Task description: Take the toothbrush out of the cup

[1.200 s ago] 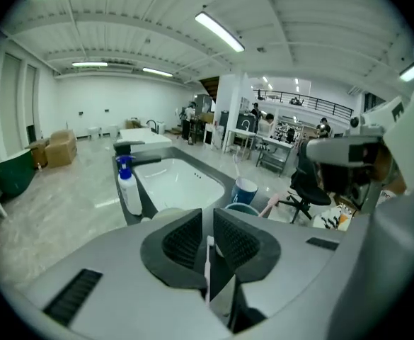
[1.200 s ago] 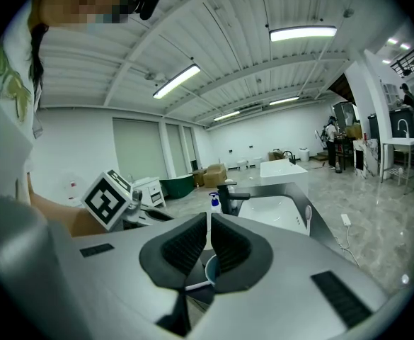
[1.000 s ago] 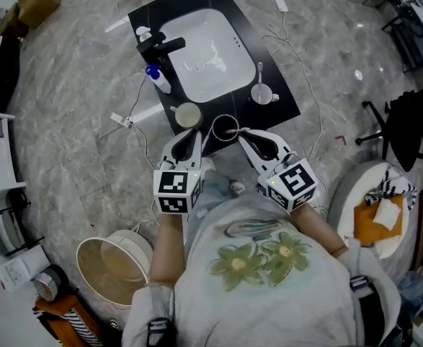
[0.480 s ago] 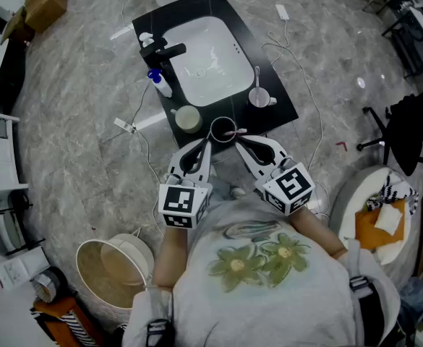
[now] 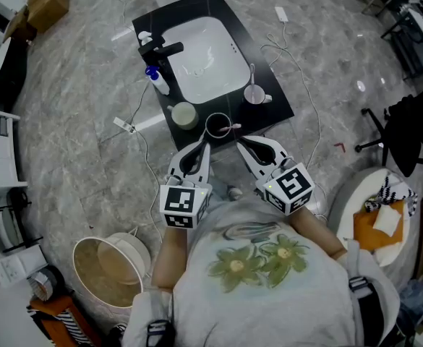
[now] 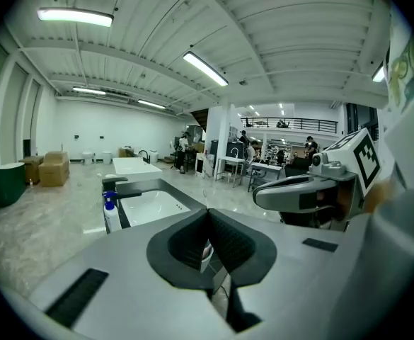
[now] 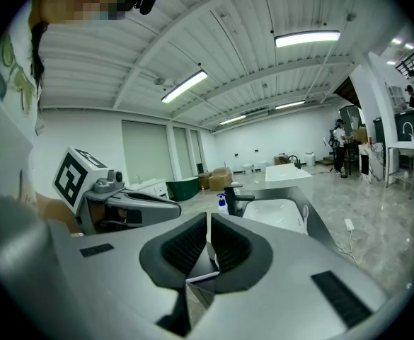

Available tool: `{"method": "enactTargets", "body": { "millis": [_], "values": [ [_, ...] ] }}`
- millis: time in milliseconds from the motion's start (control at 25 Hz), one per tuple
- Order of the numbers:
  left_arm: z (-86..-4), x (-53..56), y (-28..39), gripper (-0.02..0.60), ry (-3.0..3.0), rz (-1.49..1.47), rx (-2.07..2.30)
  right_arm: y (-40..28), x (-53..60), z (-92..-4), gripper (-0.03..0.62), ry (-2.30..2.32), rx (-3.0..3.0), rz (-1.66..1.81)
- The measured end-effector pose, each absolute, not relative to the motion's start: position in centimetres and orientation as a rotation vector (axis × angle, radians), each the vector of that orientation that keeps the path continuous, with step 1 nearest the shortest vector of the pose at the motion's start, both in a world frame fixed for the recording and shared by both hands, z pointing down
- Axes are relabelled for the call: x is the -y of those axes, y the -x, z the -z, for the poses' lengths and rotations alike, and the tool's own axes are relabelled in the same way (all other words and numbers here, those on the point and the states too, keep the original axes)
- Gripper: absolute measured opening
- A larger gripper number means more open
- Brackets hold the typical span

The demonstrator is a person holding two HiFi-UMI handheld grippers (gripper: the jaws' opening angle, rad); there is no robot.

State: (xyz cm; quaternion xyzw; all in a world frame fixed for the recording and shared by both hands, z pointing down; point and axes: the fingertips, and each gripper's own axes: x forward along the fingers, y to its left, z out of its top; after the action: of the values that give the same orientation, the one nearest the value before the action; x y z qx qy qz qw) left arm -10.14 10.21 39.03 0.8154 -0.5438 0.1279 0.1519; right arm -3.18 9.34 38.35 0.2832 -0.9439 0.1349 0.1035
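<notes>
A black cup (image 5: 215,123) stands near the front edge of the black counter (image 5: 280,105). A white toothbrush (image 5: 231,128) sticks out over its right rim. Further right is a white mug (image 5: 254,95) holding another upright brush (image 5: 252,73), which also shows in the right gripper view (image 7: 305,214). My left gripper (image 5: 206,145) is just short of the counter's edge, below and left of the black cup, jaws shut and empty (image 6: 208,217). My right gripper (image 5: 240,140) is below and right of the cup, also shut on nothing (image 7: 208,225).
A white sink (image 5: 210,55) with a black faucet (image 5: 159,49) fills the counter's middle. A blue-capped bottle (image 5: 157,80) and a pale cup (image 5: 184,114) stand at its left. Cables (image 5: 135,125) trail over the marble floor, and a basket (image 5: 110,266) sits at lower left.
Both grippers have drawn back from the black cup toward the person. Their tips flanked the cup a second ago and now lie short of the counter's edge.
</notes>
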Motion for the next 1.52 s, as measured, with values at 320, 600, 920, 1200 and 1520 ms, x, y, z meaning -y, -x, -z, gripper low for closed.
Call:
{"method": "enactTargets", "body": {
  "millis": [320,600,920,1200,1520],
  "values": [
    [-39.7,-12.1,8.2,0.018,-2.316,-0.389,1.566,1.3,-11.5,-38.6,0.046,-0.814,2.793,-0.416],
    [-40.9,-13.7,6.9,0.018,-2.296,-0.436,1.598,-0.8,-12.8,-39.0,0.046,-0.819,2.784,-0.407],
    [-42.2,-13.9,5.6,0.018,-2.282,-0.471,1.564,-2.0,-12.8,-40.6,0.048,-0.860,2.733,-0.444],
    [-42.9,-11.3,7.1,0.018,-2.296,-0.494,1.539,-0.8,-10.5,-43.4,0.105,-0.882,2.685,-0.525],
    [-43.5,-9.0,9.2,0.018,-2.320,-0.505,1.468,1.5,-6.9,-47.1,0.163,-0.884,2.649,-0.574]
  ]
}}
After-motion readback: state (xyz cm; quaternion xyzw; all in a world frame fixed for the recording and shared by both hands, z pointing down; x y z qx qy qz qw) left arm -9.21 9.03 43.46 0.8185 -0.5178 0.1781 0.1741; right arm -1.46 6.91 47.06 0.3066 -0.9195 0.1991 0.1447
